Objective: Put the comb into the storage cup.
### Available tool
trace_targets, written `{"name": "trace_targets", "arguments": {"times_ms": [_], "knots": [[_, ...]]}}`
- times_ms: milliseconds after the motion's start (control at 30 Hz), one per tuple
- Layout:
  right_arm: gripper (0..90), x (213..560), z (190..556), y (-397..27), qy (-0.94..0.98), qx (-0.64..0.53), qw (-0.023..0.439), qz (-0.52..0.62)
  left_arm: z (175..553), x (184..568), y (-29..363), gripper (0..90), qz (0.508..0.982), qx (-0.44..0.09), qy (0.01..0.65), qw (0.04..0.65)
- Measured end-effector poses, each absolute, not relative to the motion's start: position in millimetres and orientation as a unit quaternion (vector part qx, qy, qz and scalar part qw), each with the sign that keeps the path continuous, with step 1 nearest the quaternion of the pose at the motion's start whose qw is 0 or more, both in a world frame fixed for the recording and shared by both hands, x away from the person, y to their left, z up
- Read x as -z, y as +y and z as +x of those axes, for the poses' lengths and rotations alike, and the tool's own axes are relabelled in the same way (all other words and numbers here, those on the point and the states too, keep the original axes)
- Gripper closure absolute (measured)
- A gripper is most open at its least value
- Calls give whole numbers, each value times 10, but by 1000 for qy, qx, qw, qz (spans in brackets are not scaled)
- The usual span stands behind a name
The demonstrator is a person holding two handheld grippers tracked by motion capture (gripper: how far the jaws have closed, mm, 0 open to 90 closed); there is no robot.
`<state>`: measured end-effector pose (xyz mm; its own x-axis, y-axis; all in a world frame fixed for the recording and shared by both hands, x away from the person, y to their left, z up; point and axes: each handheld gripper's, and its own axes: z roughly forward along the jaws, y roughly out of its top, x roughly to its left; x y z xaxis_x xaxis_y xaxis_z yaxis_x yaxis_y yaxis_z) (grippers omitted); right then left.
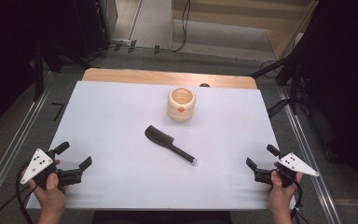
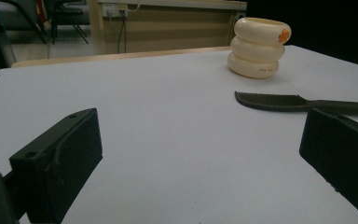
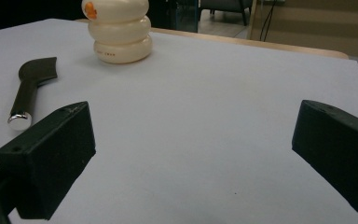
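**A:** The white worktop (image 1: 121, 116) carried two things: a cream ringed cup (image 1: 181, 104) standing upright near the middle of the far edge, and a dark comb (image 1: 168, 143) lying flat at the centre, well apart from either hand. Where did the tools stand?

**B:** The left tool (image 1: 70, 161) rested at the near left corner, the right tool (image 1: 259, 164) at the near right corner. Both had their jaws spread wide with nothing between them.

**A:** And the comb's lie?

**B:** It lay aslant, its toothed head toward the cup and its handle running toward the near right, ending in a small silver cap (image 3: 19, 119). In the right tool's own view the handle pointed nearly straight at that tool.

**A:** So which hand looked better placed?

**B:** The right, by that reckoning. A clean pickup would likely call for coming in low, closing across the narrow handle rather than the teeth, and keeping clear of the cup just beyond the head. The comb sat flat on the sheet, so a shallow grip could slip.
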<state>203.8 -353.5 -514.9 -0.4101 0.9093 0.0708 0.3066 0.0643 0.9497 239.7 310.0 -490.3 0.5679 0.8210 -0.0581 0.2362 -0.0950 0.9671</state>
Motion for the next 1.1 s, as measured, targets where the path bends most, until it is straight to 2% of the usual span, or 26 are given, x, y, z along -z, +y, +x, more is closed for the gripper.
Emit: {"name": "trace_targets", "arguments": {"times_ms": [200, 467, 900, 1100], "knots": [[0, 5038, 2015, -3469, 676, -498, 305, 449, 2387, 4900, 3096, 0, 693, -264, 378, 555], [0, 4779, 2082, -3284, 708, -472, 273, 449, 2390, 4904, 3095, 0, 694, -263, 376, 555], [0, 4377, 2503, -2793, 774, -447, 215, 394, 2390, 4911, 3075, 0, 697, -265, 375, 550], [0, 4318, 2610, -2645, 794, -426, 210, 379, 2397, 4914, 3074, 0, 697, -263, 377, 550]]}}
